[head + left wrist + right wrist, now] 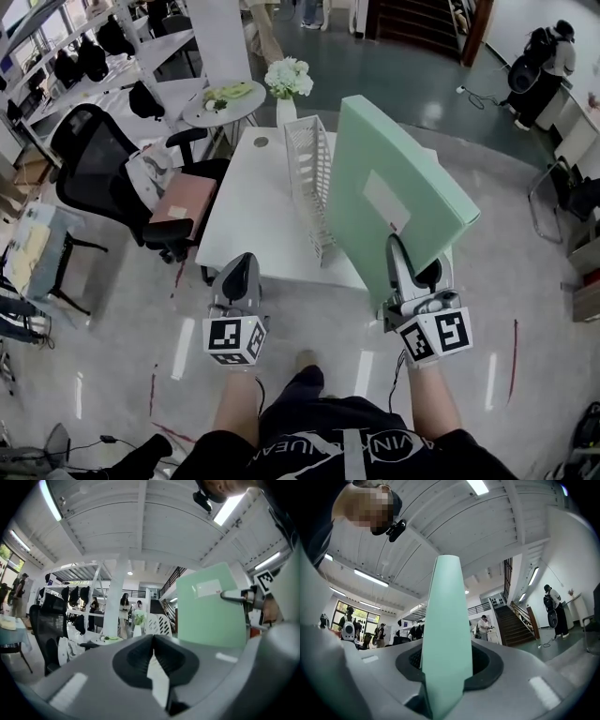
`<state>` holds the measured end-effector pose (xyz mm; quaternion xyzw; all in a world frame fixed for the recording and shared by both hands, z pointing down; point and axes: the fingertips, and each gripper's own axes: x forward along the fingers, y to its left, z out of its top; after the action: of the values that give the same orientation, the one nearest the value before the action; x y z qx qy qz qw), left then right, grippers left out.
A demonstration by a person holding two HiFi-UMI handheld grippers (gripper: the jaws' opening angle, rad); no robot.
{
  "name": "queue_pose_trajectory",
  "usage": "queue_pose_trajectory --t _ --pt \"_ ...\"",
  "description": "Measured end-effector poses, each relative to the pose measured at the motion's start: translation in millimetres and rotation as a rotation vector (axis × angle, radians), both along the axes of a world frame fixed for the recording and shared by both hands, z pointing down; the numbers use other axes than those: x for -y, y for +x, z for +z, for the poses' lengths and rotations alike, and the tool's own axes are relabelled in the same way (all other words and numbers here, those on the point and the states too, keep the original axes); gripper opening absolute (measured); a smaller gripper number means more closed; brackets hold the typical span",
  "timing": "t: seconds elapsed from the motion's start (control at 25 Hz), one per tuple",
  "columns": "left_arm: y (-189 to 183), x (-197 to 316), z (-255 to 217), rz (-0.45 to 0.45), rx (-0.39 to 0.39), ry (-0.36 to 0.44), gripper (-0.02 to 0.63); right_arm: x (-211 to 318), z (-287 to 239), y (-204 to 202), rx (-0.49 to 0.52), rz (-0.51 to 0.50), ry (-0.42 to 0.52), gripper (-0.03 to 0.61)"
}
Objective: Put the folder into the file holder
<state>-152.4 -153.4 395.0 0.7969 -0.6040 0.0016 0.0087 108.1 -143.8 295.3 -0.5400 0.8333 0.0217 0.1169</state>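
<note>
A large mint-green folder [394, 187] with a white label is held tilted above the white table [246, 220]. My right gripper [397, 249] is shut on its lower edge. In the right gripper view the folder [444, 620] rises edge-on from between the jaws of the right gripper [444, 679]. A white slatted file holder [307, 169] stands upright on the table just left of the folder, apart from it. My left gripper [241, 266] hangs shut and holding nothing at the table's near edge. From the left gripper [153, 644] the folder [211, 606] and the file holder [157, 624] show ahead.
A black office chair [94, 155] and a seat with a pink cushion [183, 199] stand left of the table. Beyond it are a round side table [220, 105] and a vase of white flowers [287, 82]. People stand in the background.
</note>
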Motion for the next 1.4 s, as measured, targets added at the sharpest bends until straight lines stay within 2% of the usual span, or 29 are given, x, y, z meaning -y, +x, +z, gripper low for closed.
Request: queue_pose_trajectory --t 0.48,0.76,1.04,1.4 --pt "-26 57 8 0.029 -0.019 -0.011 0.0 60 0 -31 0.007 0.046 0.007 0.172" --pt "-24 73 13 0.053 -0.01 -0.029 0.0 89 -1 -43 0.01 0.045 0.013 0.172" --pt "-29 94 22 0.026 -0.011 -0.053 0.0 128 3 -55 0.008 0.018 0.01 0.172" --pt "-35 117 31 -0.034 -0.022 -0.077 0.0 166 23 -70 0.004 -0.019 -0.065 0.173"
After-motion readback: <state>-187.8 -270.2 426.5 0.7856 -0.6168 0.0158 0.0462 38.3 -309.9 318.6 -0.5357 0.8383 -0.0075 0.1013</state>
